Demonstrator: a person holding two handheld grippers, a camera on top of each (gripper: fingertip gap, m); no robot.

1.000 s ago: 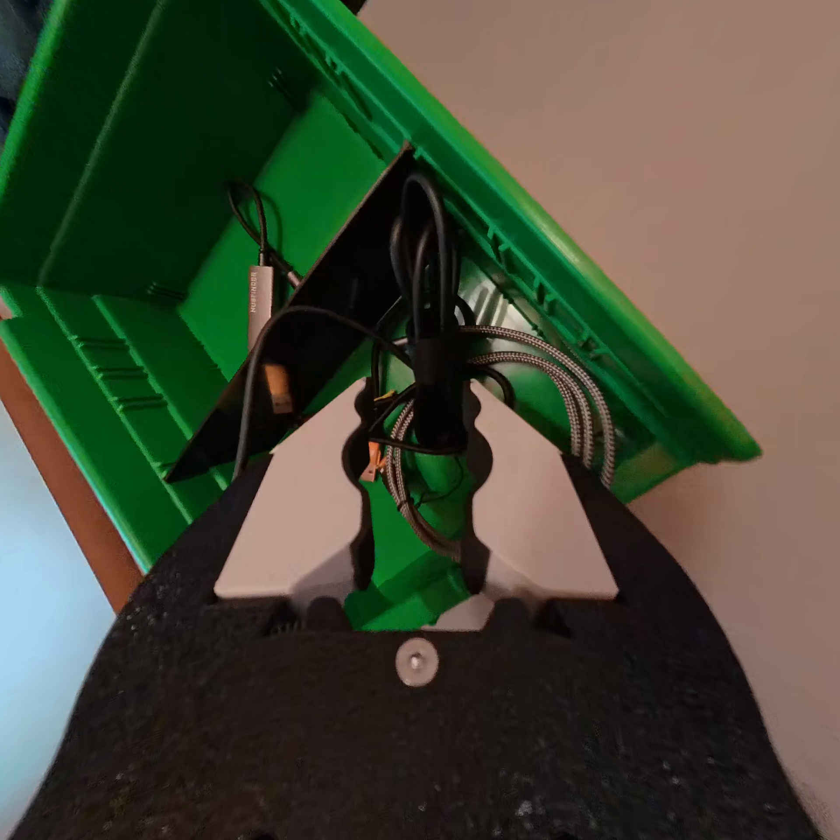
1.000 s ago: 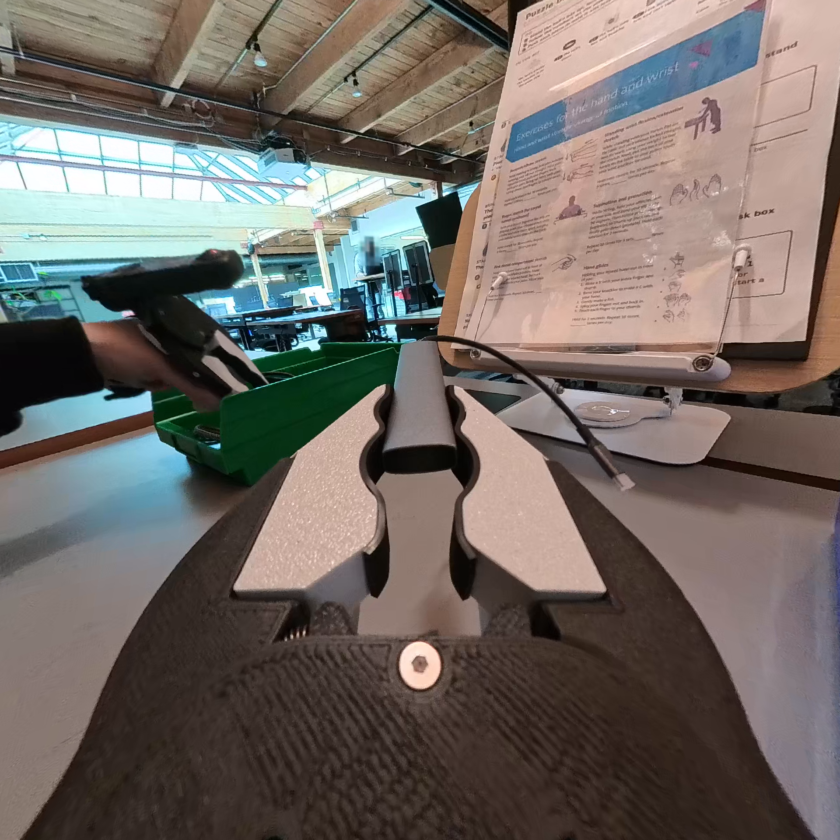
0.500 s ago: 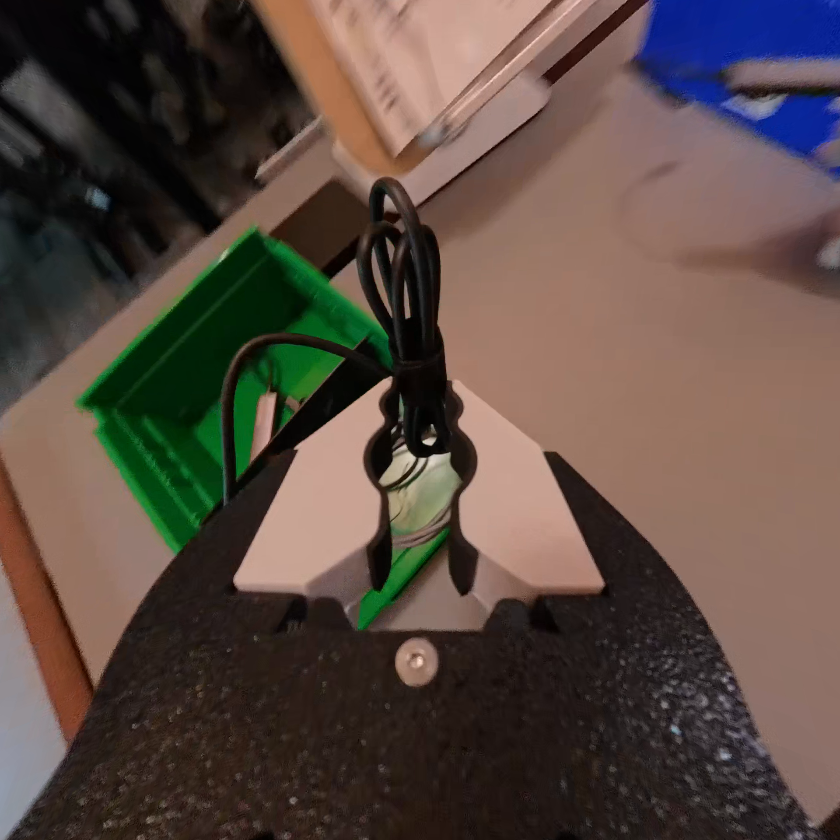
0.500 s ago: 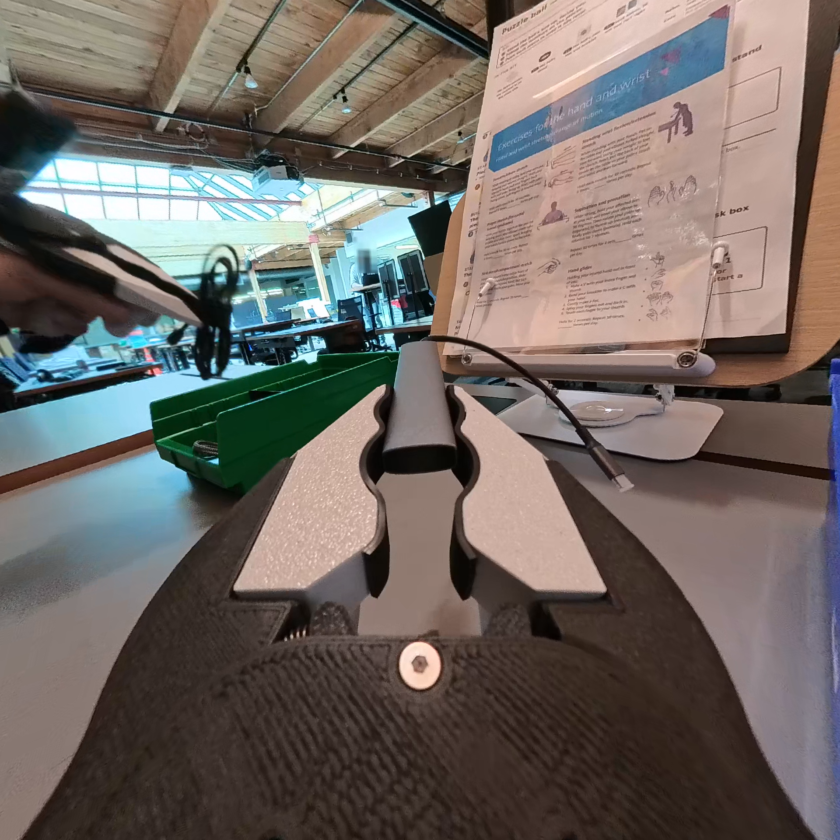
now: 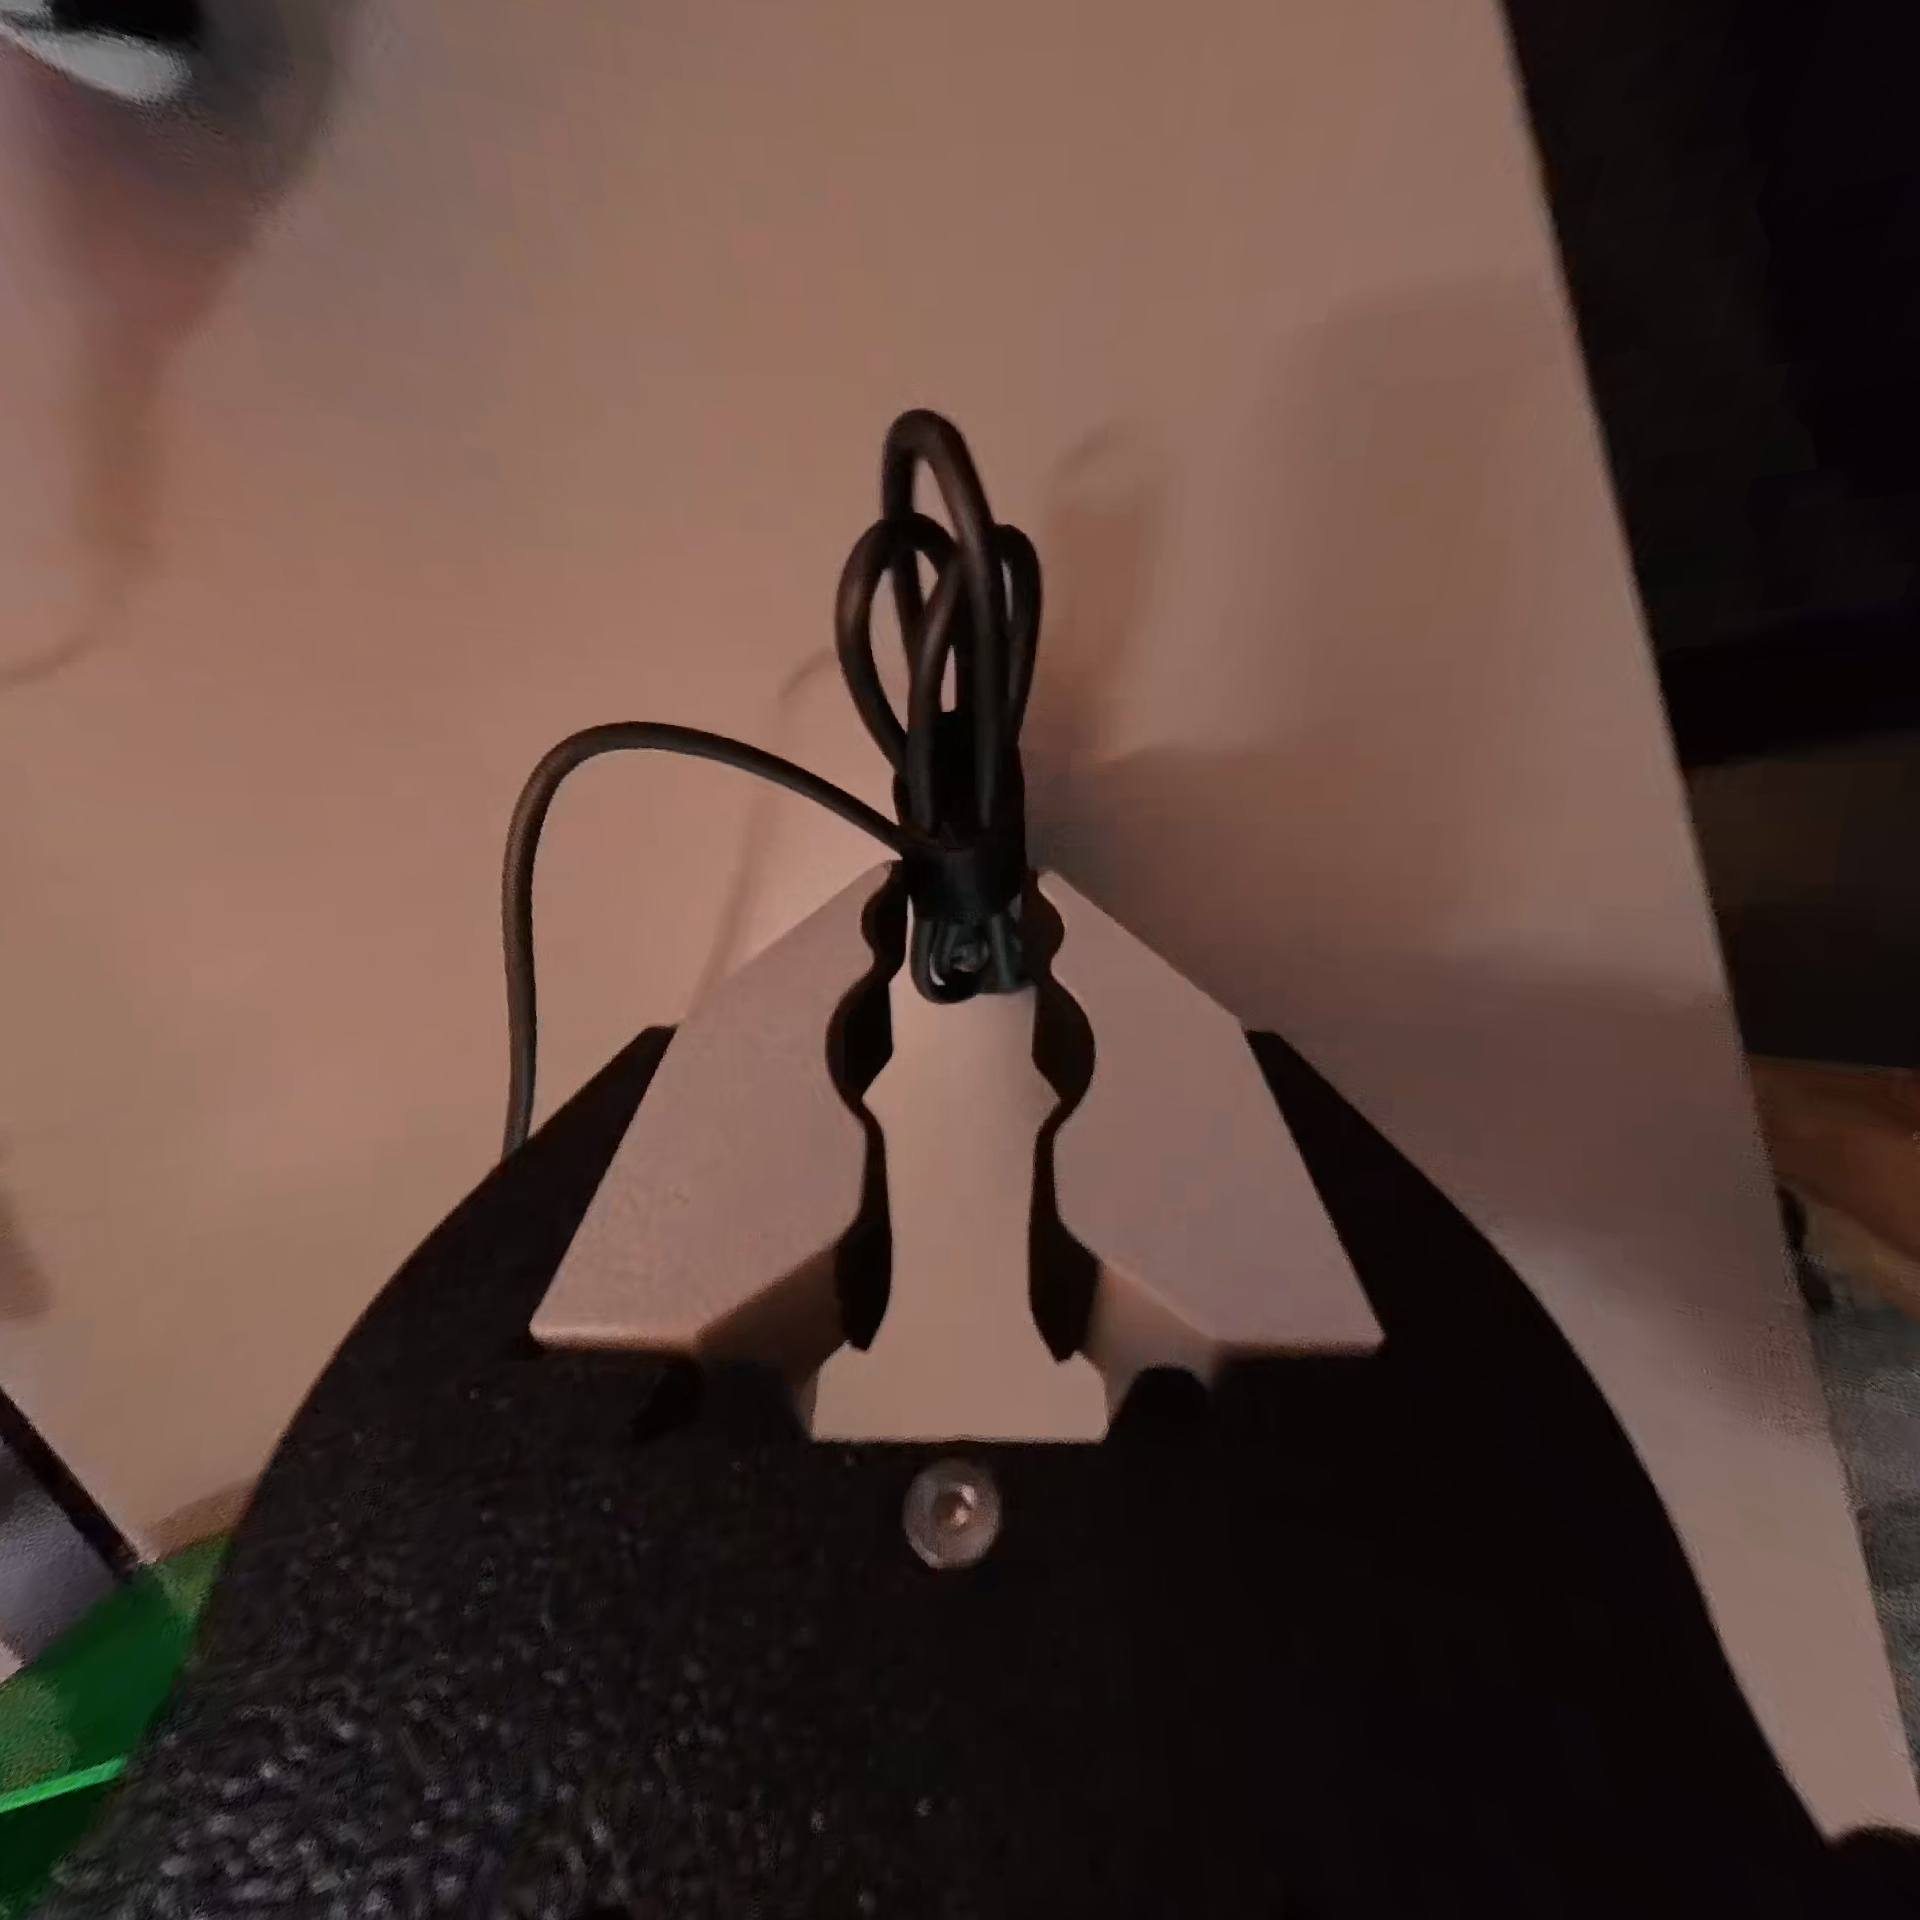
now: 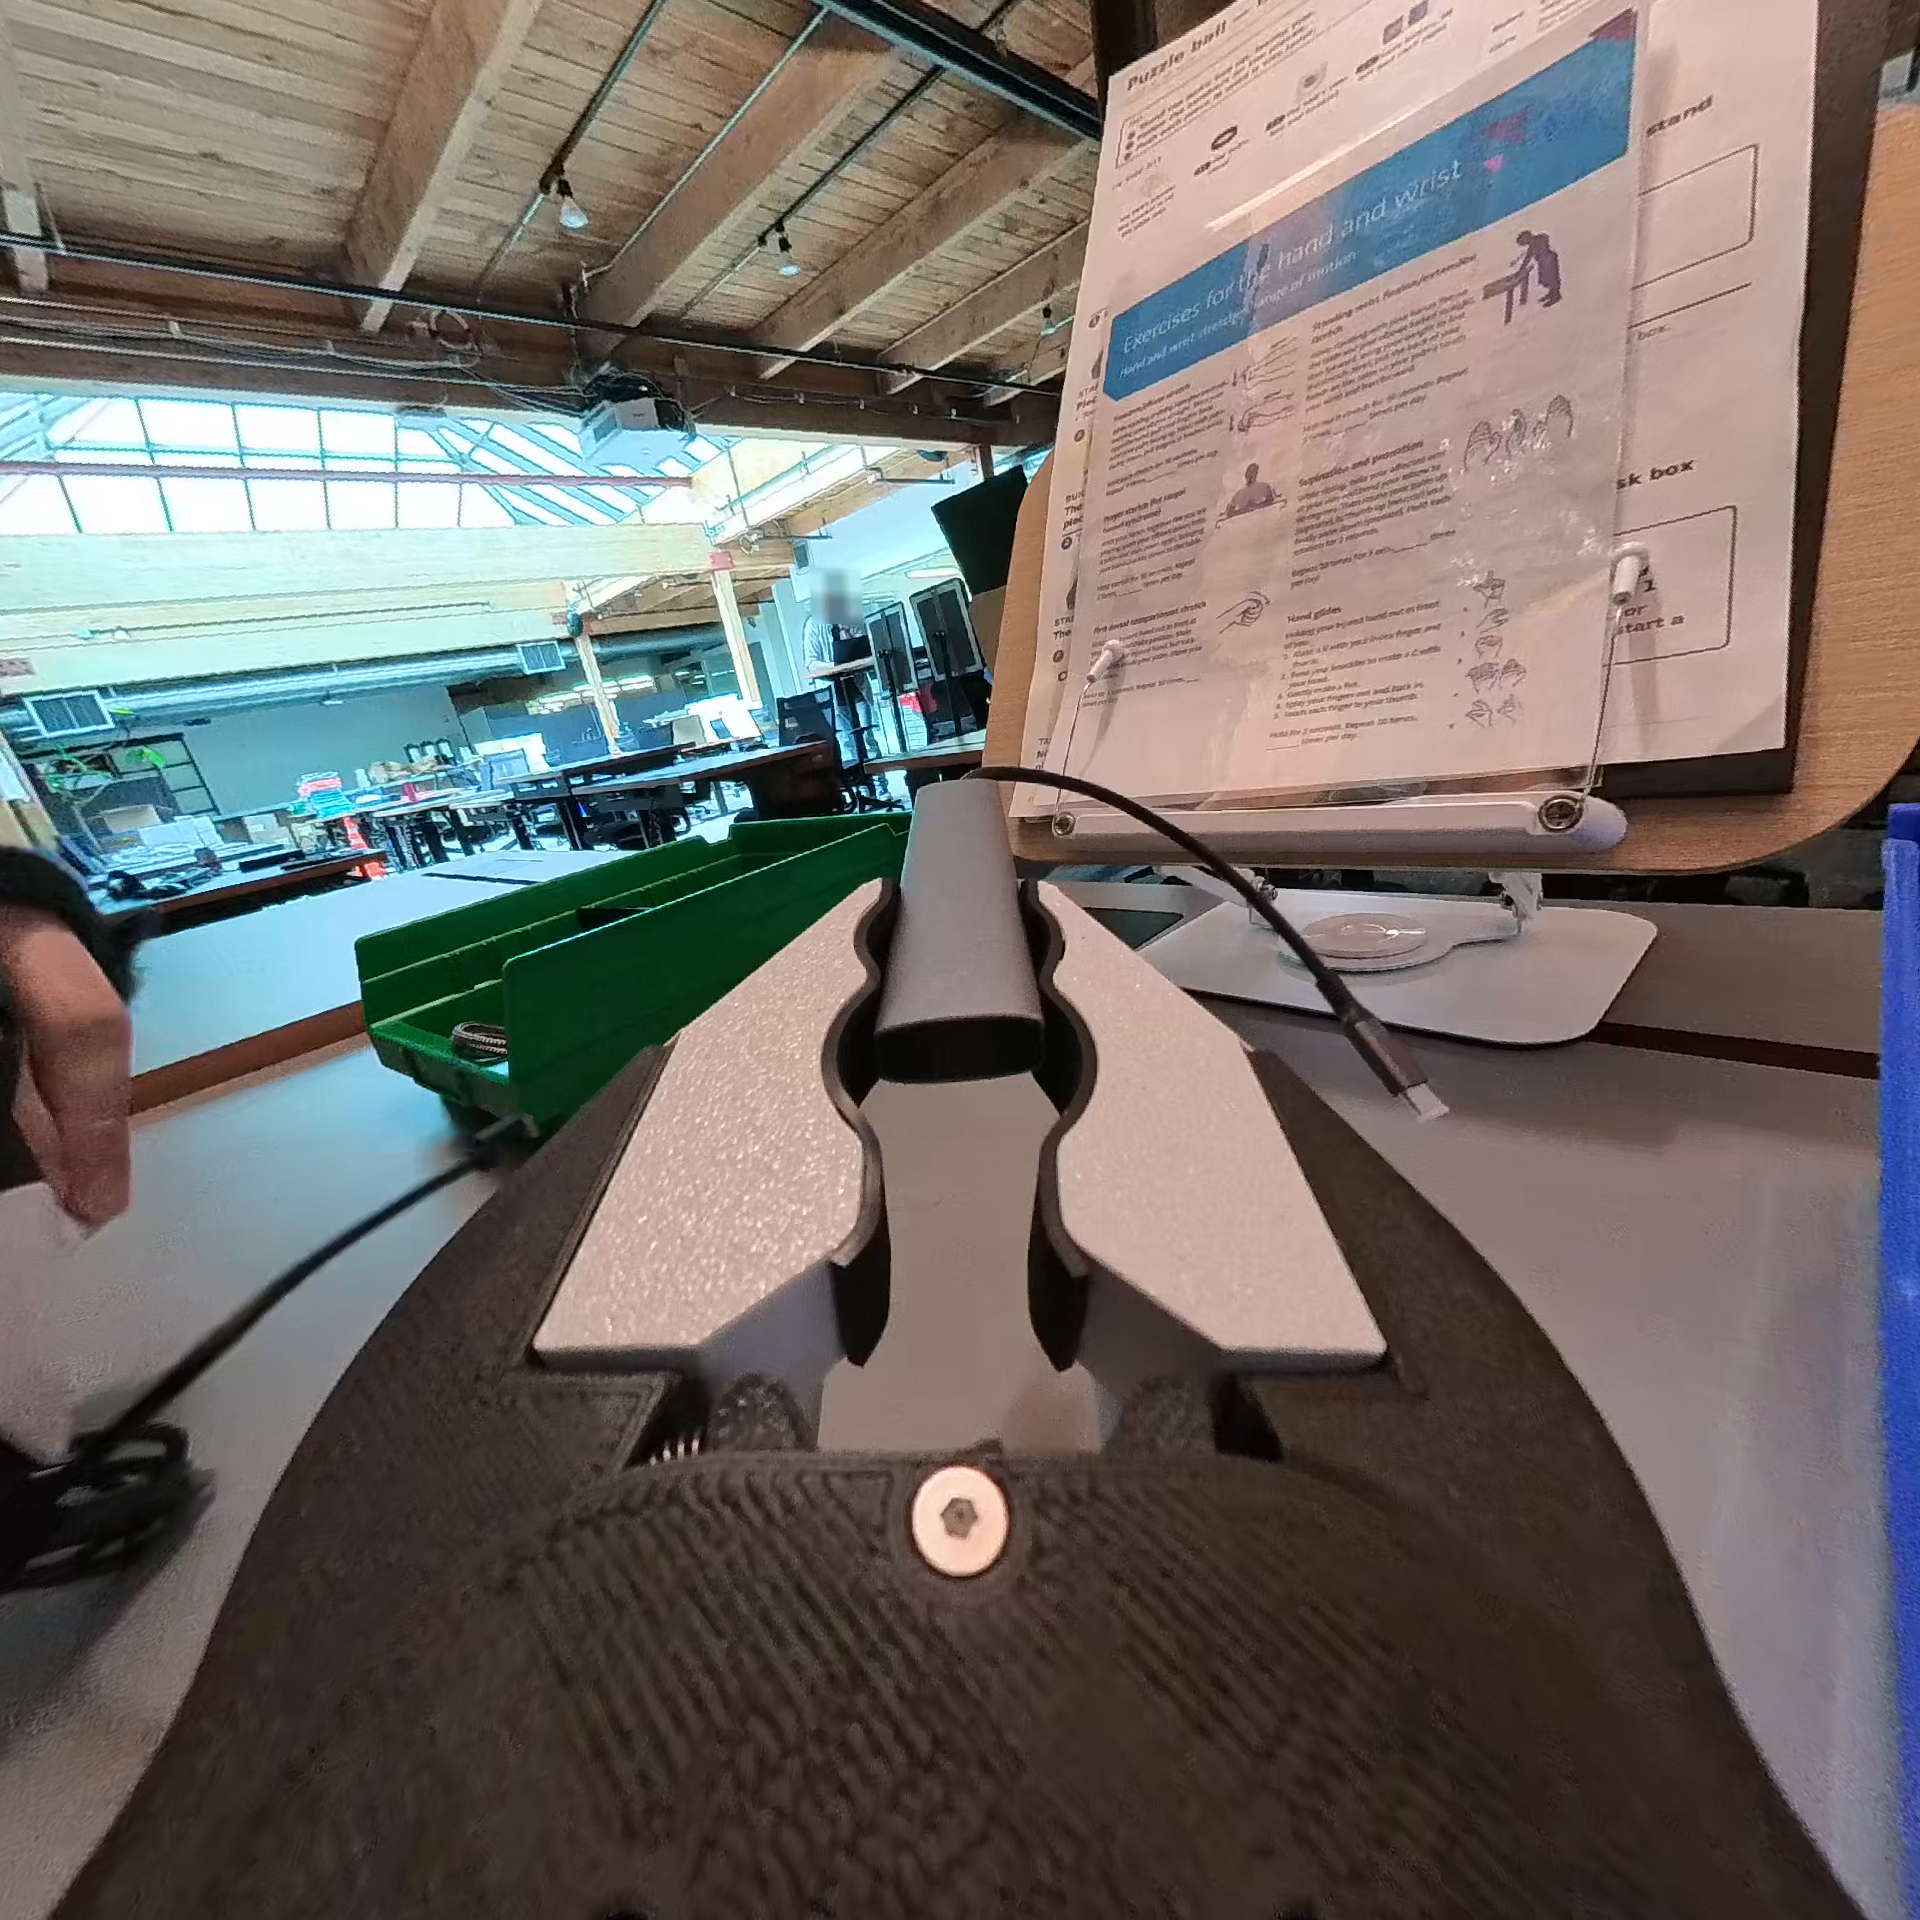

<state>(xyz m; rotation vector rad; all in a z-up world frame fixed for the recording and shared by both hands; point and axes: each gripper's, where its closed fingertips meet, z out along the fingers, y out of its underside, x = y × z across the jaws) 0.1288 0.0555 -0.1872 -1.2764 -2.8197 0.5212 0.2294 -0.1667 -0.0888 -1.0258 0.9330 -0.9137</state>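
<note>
My left gripper [image 5: 961, 894] is shut on a tied bundle of black cable [image 5: 951, 665] at its fingertips, over the bare table [image 5: 416, 468]. One loose end [image 5: 520, 894] arcs off to the left. In the right wrist view the bundle [image 6: 104, 1496] shows blurred at the lower left, low over the table, under a hand [image 6: 62, 1081]. My right gripper [image 6: 961, 904] is shut on a grey oblong adapter [image 6: 956, 925]. The adapter's short black lead [image 6: 1247, 914] hangs to the right and ends in a plug [image 6: 1403, 1091].
A green bin [image 6: 623, 956] with a braided cable inside stands on the table ahead and to the left; its corner shows in the left wrist view [image 5: 73, 1704]. A document stand [image 6: 1351, 831] with papers is ahead on the right. A blue bin edge [image 6: 1901, 1143] is at the far right. Left tips to right tips: about 25 cm.
My left gripper has lifted the cable bundle out of the green bin, swung it away and brought it low over the table. My right gripper still holds the adapter, almost unmoved.
</note>
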